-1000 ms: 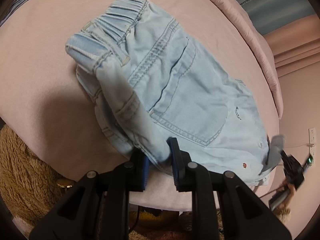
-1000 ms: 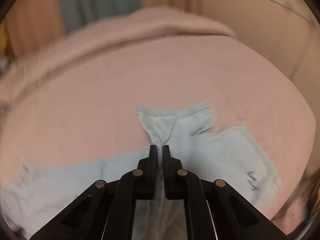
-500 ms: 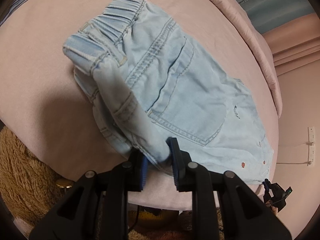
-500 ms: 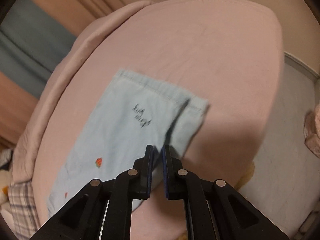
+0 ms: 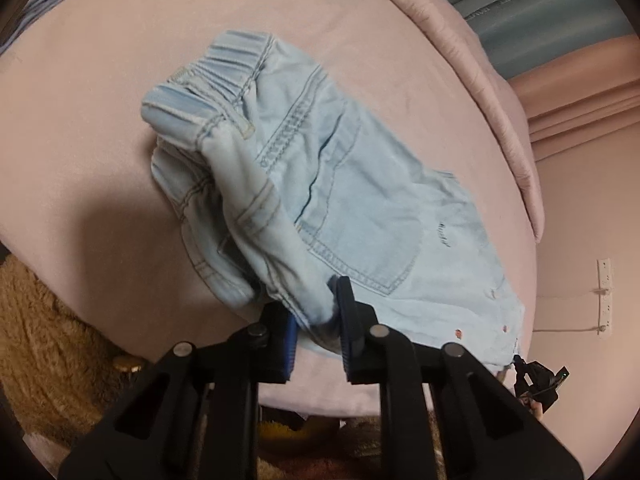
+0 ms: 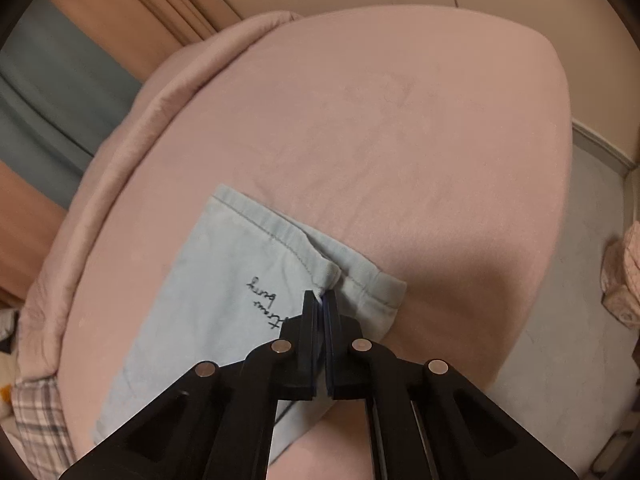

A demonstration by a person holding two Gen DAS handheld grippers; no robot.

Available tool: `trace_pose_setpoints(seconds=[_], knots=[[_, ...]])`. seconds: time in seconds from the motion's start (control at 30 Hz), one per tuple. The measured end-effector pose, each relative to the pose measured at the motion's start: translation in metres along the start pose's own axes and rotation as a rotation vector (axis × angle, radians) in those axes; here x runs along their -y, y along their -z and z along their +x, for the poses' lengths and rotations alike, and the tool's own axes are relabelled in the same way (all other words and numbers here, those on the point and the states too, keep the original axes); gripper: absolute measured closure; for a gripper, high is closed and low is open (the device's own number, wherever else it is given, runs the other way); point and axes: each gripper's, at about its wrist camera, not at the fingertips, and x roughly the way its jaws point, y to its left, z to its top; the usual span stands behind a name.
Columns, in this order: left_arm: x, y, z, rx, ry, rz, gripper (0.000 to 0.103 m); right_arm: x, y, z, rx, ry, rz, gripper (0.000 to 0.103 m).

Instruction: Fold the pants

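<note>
The pink bed [image 5: 100, 128] carries my light denim pants [image 5: 360, 208], spread ahead of both tongs. Soft, limp cloth; seams and hems grip best. My left tongs [image 5: 316, 320] clamp the bunched waist side; my right tongs [image 6: 320, 308] pinch the hem corner.

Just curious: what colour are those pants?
Light blue denim pants, seen best in the left wrist view.

A home bedroom: pink-sheeted bed [image 6: 400, 128], curtains [image 6: 132, 12], folded blanket [image 5: 480, 60].
</note>
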Motion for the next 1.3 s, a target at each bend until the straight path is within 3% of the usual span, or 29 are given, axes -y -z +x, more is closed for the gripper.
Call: trace_pose_setpoints(seconds=[0.17, 0.3, 0.4, 0.47, 0.53, 0.6, 0.63, 0.67, 0.7, 0.83, 0.93, 1.07, 1.17, 1.23, 1.3], knots=[[-0.001, 0.003, -0.002, -0.011, -0.003, 0.014, 0.085, 0.005, 0.001, -0.020, 0.053, -0.013, -0.010, 0.101], [-0.008, 0.006, 0.021, -0.053, -0.054, 0.019, 0.082, 0.009, 0.001, 0.001, 0.018, 0.006, -0.001, 0.101], [-0.005, 0.003, 0.018, -0.052, -0.046, 0.033, 0.080, 0.009, 0.003, 0.019, -0.017, 0.053, -0.025, 0.101], [-0.003, 0.000, 0.008, -0.053, -0.036, 0.039, 0.073, 0.003, 0.002, 0.022, -0.027, 0.095, -0.045, 0.100], [-0.002, -0.004, -0.013, -0.002, -0.057, 0.052, 0.052, -0.008, -0.002, 0.017, -0.019, 0.124, -0.078, 0.095], [0.000, -0.010, -0.038, 0.097, -0.107, 0.072, 0.033, -0.026, -0.002, 0.005, 0.008, 0.160, -0.156, 0.081], [0.000, -0.013, -0.050, 0.150, -0.127, 0.079, 0.025, -0.038, -0.001, -0.001, 0.021, 0.159, -0.194, 0.066], [0.001, -0.018, -0.058, 0.189, -0.129, 0.085, 0.023, -0.054, 0.001, -0.007, 0.032, 0.139, -0.234, 0.056], [0.000, -0.023, -0.063, 0.215, -0.117, 0.093, 0.021, -0.069, 0.003, -0.011, 0.037, 0.112, -0.270, 0.055], [0.000, -0.049, -0.051, 0.204, -0.059, 0.092, 0.021, -0.151, 0.030, -0.015, -0.032, -0.069, -0.455, 0.055], [0.003, -0.065, -0.026, 0.142, -0.056, 0.129, 0.022, -0.223, 0.069, 0.000, -0.175, -0.255, -0.606, 0.055], [0.000, -0.079, -0.004, 0.109, -0.087, 0.138, 0.025, -0.313, 0.140, 0.021, -0.369, -0.403, -0.816, 0.055], [-0.005, -0.082, -0.003, 0.103, -0.110, 0.153, 0.041, -0.360, 0.179, 0.036, -0.427, -0.420, -0.932, 0.055], [-0.012, -0.084, 0.001, 0.084, -0.147, 0.148, 0.066, -0.383, 0.198, 0.048, -0.471, -0.420, -0.979, 0.055], [-0.021, -0.082, -0.001, 0.083, -0.165, 0.137, 0.078, -0.386, 0.210, 0.052, -0.503, -0.413, -1.002, 0.055]])
